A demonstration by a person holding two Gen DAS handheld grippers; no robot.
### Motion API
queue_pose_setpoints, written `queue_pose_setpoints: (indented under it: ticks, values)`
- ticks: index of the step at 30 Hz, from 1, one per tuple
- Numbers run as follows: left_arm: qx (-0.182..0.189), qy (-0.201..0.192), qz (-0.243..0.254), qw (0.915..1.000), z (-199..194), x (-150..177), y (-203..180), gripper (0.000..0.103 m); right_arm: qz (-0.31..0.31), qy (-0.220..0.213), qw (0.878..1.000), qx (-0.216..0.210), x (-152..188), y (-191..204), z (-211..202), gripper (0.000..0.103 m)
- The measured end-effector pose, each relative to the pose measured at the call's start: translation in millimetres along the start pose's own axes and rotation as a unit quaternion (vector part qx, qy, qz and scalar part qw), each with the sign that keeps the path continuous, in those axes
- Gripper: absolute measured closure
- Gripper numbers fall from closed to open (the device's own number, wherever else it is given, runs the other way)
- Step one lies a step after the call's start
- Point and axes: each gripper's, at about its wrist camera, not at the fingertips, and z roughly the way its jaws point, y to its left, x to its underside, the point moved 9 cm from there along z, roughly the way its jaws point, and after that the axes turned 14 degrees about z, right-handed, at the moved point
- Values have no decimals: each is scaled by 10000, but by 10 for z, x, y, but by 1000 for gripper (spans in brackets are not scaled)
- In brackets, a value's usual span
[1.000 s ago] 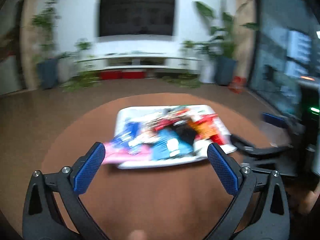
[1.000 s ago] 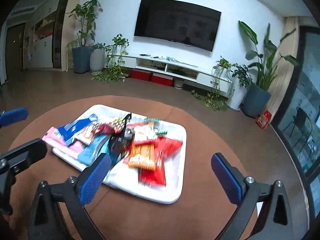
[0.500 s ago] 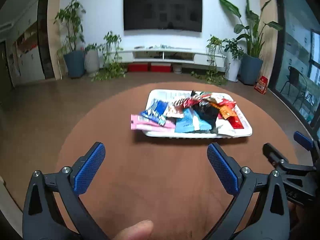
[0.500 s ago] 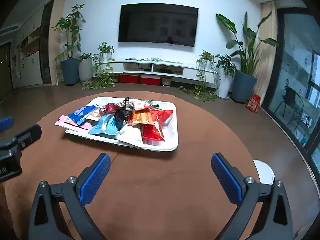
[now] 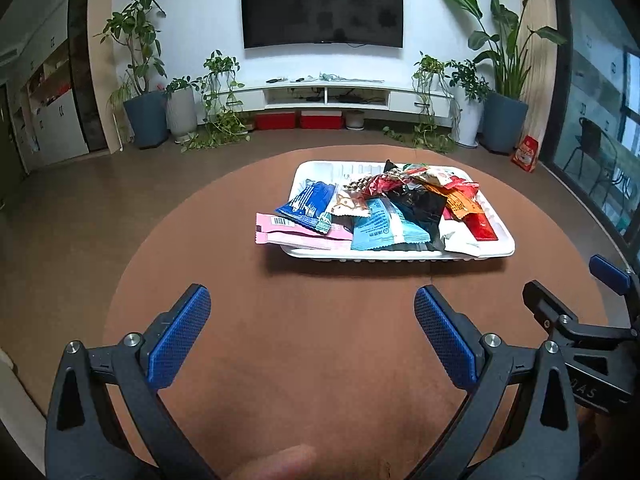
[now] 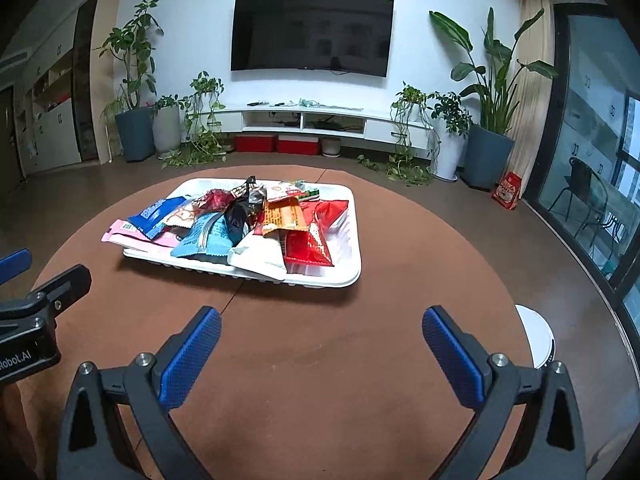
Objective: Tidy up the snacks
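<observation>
Both tools hang above the round brown table (image 5: pixel 320 360), empty: the left gripper (image 5: pixel 312 332) and right gripper (image 6: pixel 320 344) each stand spread wide. At twelve o'clock of both lies the white tray (image 6: pixel 344 276), heaped with snack packets (image 6: pixel 240 224); a pink packet (image 5: pixel 288 232) overhangs its nine o'clock edge. Sorting looks unstarted; next comes reaching in for one packet. Readable writing: "Robot.AI" on the left tool's body.

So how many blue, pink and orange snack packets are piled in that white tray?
Blue plastic snack packets: 2 (dark blue packet, light blue packet)
Pink plastic snack packet: 1
Orange plastic snack packet: 1
Total in the white plastic tray: 4
</observation>
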Motion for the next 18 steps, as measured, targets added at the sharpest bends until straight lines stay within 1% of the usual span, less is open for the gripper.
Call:
queue_pose_setpoints:
  ticks: [18]
  values:
    - [-24,34,-14,10000,25,9,13,0,-26,98,9999,18,35,-9,33,0]
